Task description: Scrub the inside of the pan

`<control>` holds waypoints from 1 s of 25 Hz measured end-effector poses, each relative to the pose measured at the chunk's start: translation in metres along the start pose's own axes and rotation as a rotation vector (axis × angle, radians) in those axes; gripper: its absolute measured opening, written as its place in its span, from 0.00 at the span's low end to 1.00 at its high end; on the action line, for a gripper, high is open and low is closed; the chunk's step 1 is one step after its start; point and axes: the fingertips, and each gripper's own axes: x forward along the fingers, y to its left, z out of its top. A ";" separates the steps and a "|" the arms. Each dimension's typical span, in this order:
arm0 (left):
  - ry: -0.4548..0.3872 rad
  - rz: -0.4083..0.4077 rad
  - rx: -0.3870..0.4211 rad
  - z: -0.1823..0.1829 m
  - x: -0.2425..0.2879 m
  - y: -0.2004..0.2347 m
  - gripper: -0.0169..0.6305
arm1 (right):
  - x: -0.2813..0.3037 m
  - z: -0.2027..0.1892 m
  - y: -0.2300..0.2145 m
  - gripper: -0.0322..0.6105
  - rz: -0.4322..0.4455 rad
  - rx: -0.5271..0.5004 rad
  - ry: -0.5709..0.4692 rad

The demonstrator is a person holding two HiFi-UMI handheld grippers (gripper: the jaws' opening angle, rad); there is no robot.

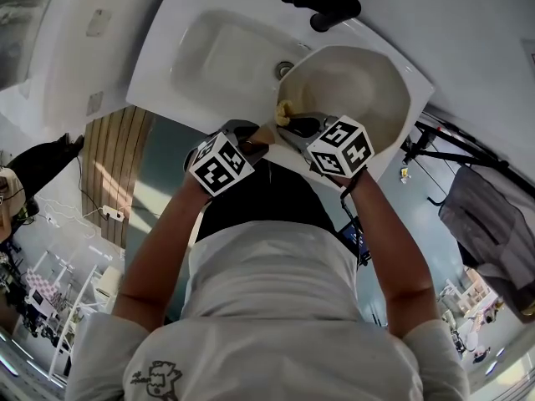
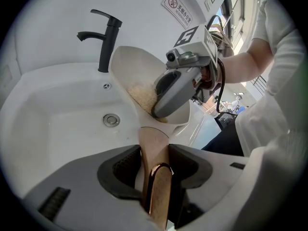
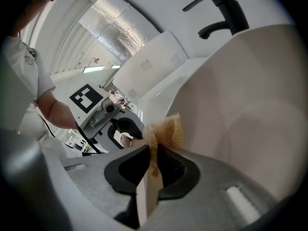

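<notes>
The pan point(image 1: 355, 90) hung tipped on its edge over the right end of the white sink point(image 1: 209, 57), below the black tap point(image 1: 322, 8). Its long axis ran from the handle point(image 2: 155, 150), which pointed back toward the person, away to the cream bowl near the tap. The open inside faced the right gripper point(image 3: 153, 160). The left gripper point(image 2: 154, 163) was clamped on the handle, one jaw on each side of it, and the handle ran straight out along the jaws. The right gripper's jaws were closed on a yellow scrubbing pad point(image 3: 166, 131). The pad lay against the pan's inner wall, low down near where the handle joined. The drain point(image 2: 111, 120) showed in the sink's floor, left of the pan.
</notes>
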 end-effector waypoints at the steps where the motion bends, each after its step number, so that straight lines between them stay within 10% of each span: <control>1: -0.001 0.001 0.000 0.000 0.000 0.000 0.31 | 0.000 -0.005 0.002 0.13 0.013 0.010 0.015; 25: 0.004 -0.004 0.001 0.000 0.001 -0.002 0.31 | -0.055 -0.129 -0.018 0.11 0.083 0.209 0.671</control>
